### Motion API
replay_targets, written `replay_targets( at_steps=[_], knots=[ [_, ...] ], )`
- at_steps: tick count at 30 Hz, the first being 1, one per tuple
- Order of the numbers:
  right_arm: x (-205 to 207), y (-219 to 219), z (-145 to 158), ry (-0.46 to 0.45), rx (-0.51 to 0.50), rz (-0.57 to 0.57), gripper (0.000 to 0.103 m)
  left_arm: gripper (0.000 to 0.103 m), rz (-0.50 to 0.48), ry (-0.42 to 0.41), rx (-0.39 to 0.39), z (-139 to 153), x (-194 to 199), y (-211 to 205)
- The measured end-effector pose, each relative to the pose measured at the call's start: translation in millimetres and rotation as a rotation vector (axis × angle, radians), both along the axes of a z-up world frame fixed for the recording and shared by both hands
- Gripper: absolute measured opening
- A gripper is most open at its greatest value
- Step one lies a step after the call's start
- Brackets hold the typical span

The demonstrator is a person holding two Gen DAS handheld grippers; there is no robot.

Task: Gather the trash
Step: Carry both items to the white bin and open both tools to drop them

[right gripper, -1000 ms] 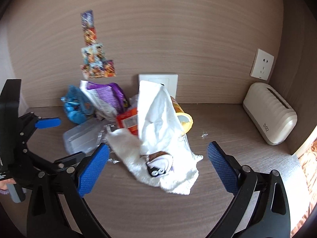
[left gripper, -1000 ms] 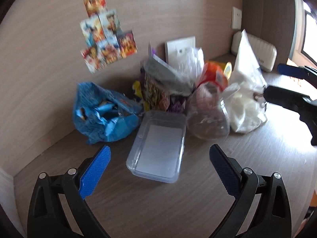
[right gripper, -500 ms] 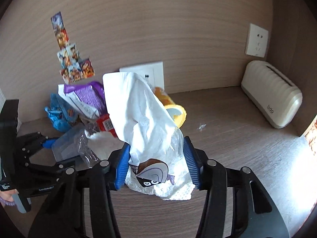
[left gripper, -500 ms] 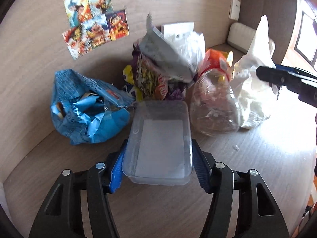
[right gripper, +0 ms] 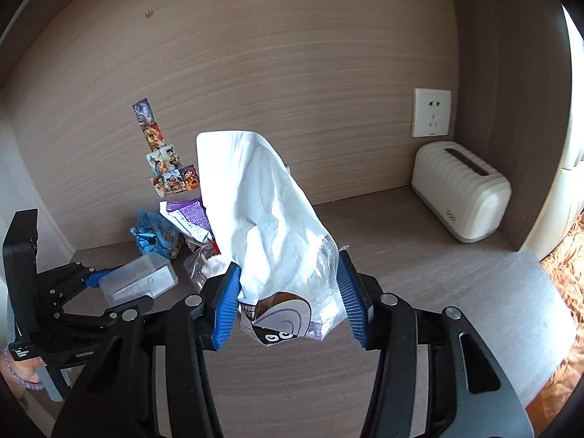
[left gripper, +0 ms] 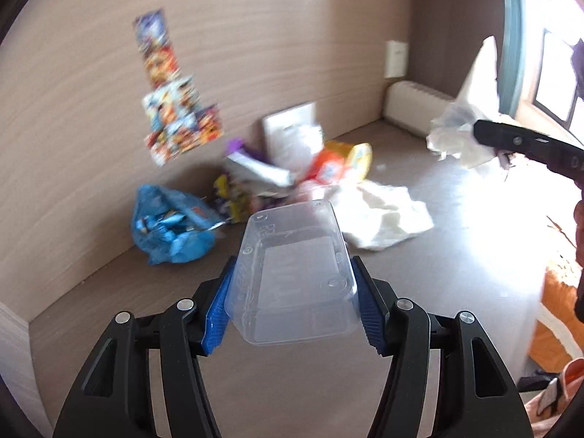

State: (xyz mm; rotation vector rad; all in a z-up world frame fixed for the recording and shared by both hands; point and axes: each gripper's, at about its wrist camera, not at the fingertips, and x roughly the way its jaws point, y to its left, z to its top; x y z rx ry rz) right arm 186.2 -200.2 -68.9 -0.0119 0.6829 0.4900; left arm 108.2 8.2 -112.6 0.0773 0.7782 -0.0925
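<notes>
Left gripper (left gripper: 292,288): my blue pads are clamped on the clear rectangular plastic container (left gripper: 292,273), lifted off the brown wood-grain table (left gripper: 255,383).
Right gripper (right gripper: 290,303): squeezed tight on a crumpled white plastic wrapper (right gripper: 262,219), up in the air.
Leftovers: crinkled blue snack bag (left gripper: 168,230) and white tissue (left gripper: 383,219) lying by the wall.

The right gripper (right gripper: 292,295) pinched a white bag (right gripper: 266,219). At left, the left gripper (right gripper: 91,281) held a clear box (right gripper: 138,279); wrappers (right gripper: 171,226) lay beyond.
</notes>
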Motion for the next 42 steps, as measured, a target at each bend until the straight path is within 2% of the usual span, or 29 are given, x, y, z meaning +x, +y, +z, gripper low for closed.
replay_targets(
  at_steps=[5, 10, 16, 25, 32, 39, 42],
  knots=[
    [-25.5, -35.7, 8.8, -0.005, -0.006, -0.041, 0.052, 0.059, -0.109, -0.024, 0.000, 9.7, -10.8, -51.3],
    [-54.6, -79.8, 9.7, 0.012, -0.019, -0.118, 0.051, 0.059, -0.242, -0.026, -0.016, 5.1, -21.5, -111.6],
    [-87.5, -132.2, -4.2, 0.067, -0.038, -0.233, 0.051, 0.059, -0.430, 0.001, -0.043, -4.4, -39.4, -186.0],
    [-140.2, -213.7, -35.8, 0.172, -0.038, -0.451, 0.051, 0.059, -0.701, 0.071, -0.049, -35.9, -75.0, -290.8],
    [-172.4, -263.7, -87.0, 0.297, -0.008, -0.606, 0.051, 0.059, -0.876, 0.160, -0.026, -86.3, -98.2, -351.4],
    [-193.6, -290.7, -160.9, 0.420, 0.012, -0.714, 0.051, 0.059, -0.965, 0.280, -0.007, -166.5, -108.7, -392.9],
    [-198.4, -300.2, -203.5, 0.464, 0.022, -0.745, 0.051, 0.059, -0.986, 0.328, -0.004, -204.0, -109.5, -405.3]
  ],
)
